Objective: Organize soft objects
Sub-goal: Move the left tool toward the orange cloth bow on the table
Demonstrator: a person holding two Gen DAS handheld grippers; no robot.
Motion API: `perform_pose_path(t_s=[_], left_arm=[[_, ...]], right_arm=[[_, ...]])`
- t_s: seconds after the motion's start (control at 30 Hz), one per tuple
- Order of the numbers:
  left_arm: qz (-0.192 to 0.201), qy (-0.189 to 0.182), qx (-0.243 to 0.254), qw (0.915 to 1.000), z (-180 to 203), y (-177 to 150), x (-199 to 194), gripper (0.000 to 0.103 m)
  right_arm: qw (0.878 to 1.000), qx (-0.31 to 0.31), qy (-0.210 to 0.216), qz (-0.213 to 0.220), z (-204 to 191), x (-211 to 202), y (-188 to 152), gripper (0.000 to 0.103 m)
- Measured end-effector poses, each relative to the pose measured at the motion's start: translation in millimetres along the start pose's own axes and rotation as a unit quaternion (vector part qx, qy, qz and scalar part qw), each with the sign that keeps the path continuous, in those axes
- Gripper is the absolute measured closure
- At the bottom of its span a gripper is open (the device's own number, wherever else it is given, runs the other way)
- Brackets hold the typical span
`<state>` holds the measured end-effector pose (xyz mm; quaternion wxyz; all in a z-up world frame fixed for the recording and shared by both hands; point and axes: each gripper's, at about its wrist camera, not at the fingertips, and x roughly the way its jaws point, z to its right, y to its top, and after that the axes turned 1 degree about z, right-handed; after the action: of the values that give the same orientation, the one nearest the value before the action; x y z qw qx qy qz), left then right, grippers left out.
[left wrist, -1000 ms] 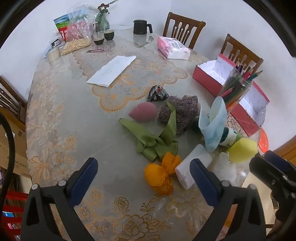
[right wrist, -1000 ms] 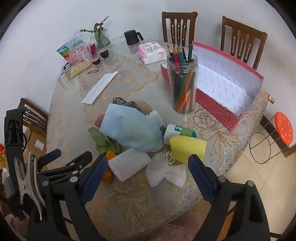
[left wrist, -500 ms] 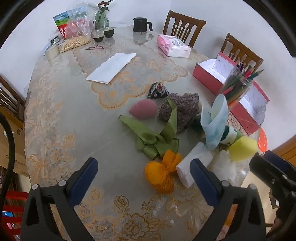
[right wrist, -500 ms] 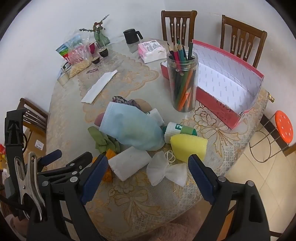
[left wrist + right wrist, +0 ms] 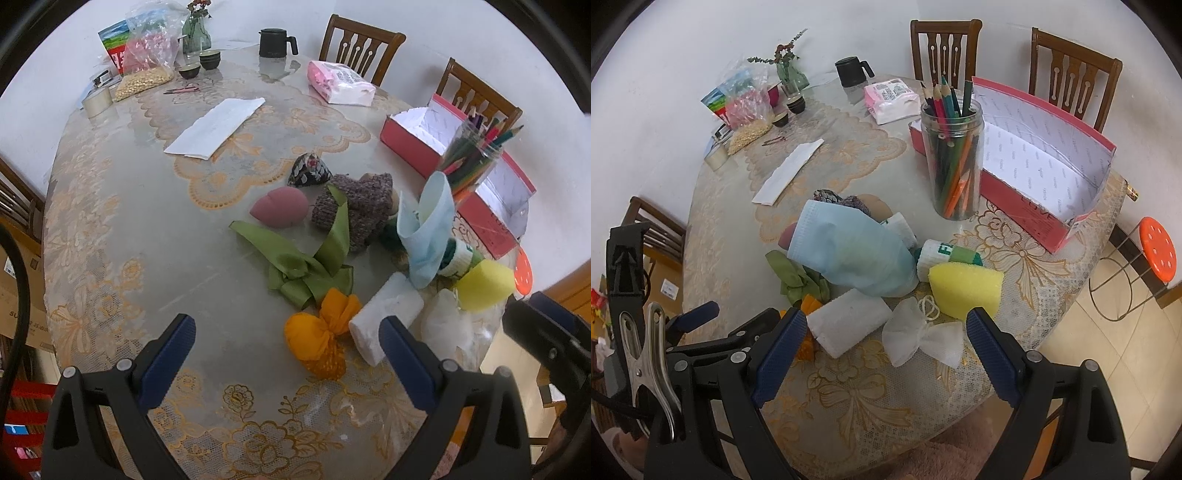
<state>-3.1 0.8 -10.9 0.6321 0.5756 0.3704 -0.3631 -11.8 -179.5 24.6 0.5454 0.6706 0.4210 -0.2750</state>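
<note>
A heap of soft things lies near the table's front edge: a blue face mask [image 5: 849, 251], yellow sponge [image 5: 964, 288], white rolled cloth [image 5: 849, 325], white mesh pouch [image 5: 919, 338], green ribbon [image 5: 306, 258], orange pouch [image 5: 317, 339], pink sponge [image 5: 280, 210], knitted grey piece [image 5: 358, 206] and a rolled bandage [image 5: 945, 253]. An open red box [image 5: 1034, 218] with white lining stands at the right. My left gripper [image 5: 286, 350] hovers open just short of the orange pouch. My right gripper [image 5: 886, 343] hovers open over the mesh pouch and white cloth. Neither holds anything.
A clear jar of coloured pencils [image 5: 953, 162] stands between the heap and the red box. Farther back lie a folded white paper [image 5: 218, 125], pink tissue pack [image 5: 340, 81], black mug [image 5: 275, 42], bags, cups and a vase. Wooden chairs ring the table; an orange stool [image 5: 1156, 251] stands right.
Both views have shifted only slightly; the left gripper has eased a little forward over the table. Both grippers stay open and no object has moved.
</note>
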Motion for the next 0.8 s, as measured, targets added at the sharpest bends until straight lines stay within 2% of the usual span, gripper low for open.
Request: perform_pose_path(t_s=[0.6,0.8], left_arm=[[-0.016,-0.001,0.003,0.9999,-1.1,-6.9,5.7,0.002],[-0.027,-0.005,0.006,0.9996,-2.9,-12.0,13.3,0.009]], right_arm=[[1.0,0.005,-0.004,-0.004,3.2,-3.2,1.1,0.012],[1.0,0.007,-0.004,0.0,4.8,-4.7,0.6,0.017]])
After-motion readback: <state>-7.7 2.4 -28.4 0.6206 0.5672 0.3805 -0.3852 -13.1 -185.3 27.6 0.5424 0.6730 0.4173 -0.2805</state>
